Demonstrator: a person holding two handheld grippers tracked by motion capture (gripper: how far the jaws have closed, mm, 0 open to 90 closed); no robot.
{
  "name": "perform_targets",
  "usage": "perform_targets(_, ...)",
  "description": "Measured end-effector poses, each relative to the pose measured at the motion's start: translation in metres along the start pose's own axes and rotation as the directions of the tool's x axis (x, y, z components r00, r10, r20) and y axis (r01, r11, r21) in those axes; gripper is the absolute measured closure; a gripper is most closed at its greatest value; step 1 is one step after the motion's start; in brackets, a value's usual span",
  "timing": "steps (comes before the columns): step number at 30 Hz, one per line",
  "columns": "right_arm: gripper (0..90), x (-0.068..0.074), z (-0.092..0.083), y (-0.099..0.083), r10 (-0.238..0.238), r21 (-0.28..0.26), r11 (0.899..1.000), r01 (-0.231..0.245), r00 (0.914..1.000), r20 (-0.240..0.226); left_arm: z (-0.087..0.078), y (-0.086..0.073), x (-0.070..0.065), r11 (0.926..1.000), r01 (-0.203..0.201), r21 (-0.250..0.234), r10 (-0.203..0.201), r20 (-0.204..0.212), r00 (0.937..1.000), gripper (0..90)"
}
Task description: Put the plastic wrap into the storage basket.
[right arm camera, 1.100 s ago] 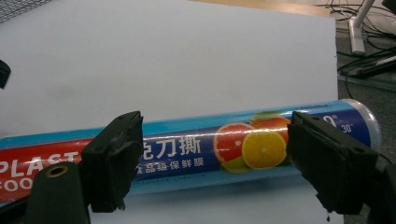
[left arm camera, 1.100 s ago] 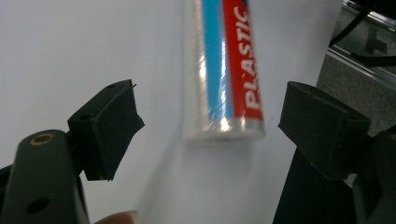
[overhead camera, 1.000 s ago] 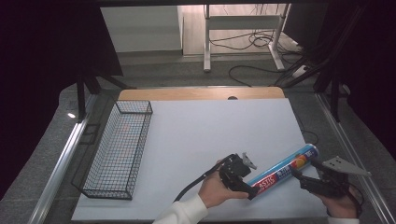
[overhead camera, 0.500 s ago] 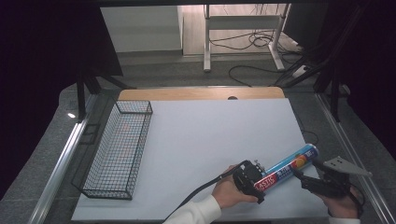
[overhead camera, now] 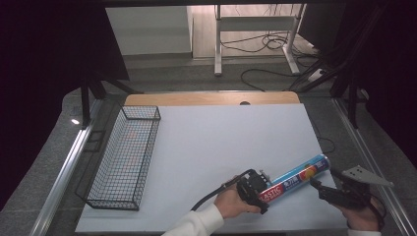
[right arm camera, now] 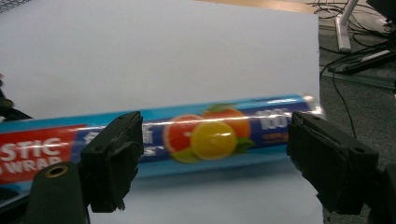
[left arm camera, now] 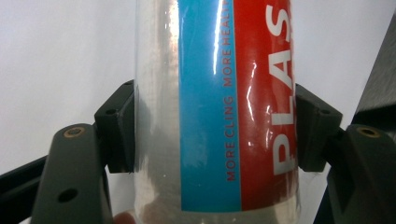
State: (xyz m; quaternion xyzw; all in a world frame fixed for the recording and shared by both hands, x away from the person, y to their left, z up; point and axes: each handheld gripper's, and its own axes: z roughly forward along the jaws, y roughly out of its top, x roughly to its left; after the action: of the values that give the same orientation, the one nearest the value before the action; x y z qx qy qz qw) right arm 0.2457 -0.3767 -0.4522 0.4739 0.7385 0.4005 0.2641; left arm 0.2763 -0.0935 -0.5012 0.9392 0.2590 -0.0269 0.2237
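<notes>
A plastic wrap roll, blue and red with fruit printed on it, lies slantwise at the front right of the white table. My left gripper has just been closing and is now shut on the roll's red lower end. In the left gripper view both pads press the sides of the roll. My right gripper stands open just right of the roll. In the right gripper view its fingers are wide apart, with the roll lying crosswise beyond them, untouched.
A black wire basket stands along the table's left side. The table's right edge runs close behind the roll's far end, with dark floor and cables beyond it. A wooden strip borders the far edge.
My left gripper has sunk a little onto the roll's near end and its jaws have closed on it. The right gripper and the roll have stayed in place.
</notes>
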Motion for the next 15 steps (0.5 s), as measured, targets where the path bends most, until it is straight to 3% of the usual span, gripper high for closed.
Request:
perform_targets(6,19.4,0.003,0.001,0.001,-0.007,0.001,1.0,0.007,1.0,-0.002,-0.019,-0.043,0.011,0.9998,-0.019,0.002,0.019,-0.013,0.9997,31.4)
perform_targets(7,19.4,0.003,0.001,0.001,-0.007,0.001,1.0,0.007,1.0,-0.002,-0.019,-0.043,0.011,0.9998,-0.019,0.002,0.019,-0.013,0.9997,31.4)
perform_targets(8,19.4,0.005,0.002,0.001,-0.011,0.002,1.0,0.011,0.9999,-0.004,-0.025,-0.059,0.014,0.9998,-0.018,-0.004,0.018,-0.011,0.9998,31.3)
perform_targets(11,19.4,0.006,0.003,0.002,-0.014,0.004,1.0,0.014,0.9999,-0.008,-0.035,-0.082,0.019,0.9999,-0.004,-0.014,0.004,0.003,1.0,31.3)
perform_targets(12,19.4,0.007,0.003,0.002,-0.017,0.005,1.0,0.017,0.9998,-0.01,-0.038,-0.089,0.023,0.9997,-0.023,-0.006,0.023,0.004,0.9997,31.3)
perform_targets(15,19.4,0.007,0.004,0.001,-0.02,0.007,1.0,0.021,0.9997,-0.011,-0.044,-0.102,0.027,0.9997,-0.019,-0.017,0.019,0.011,0.9997,31.3)
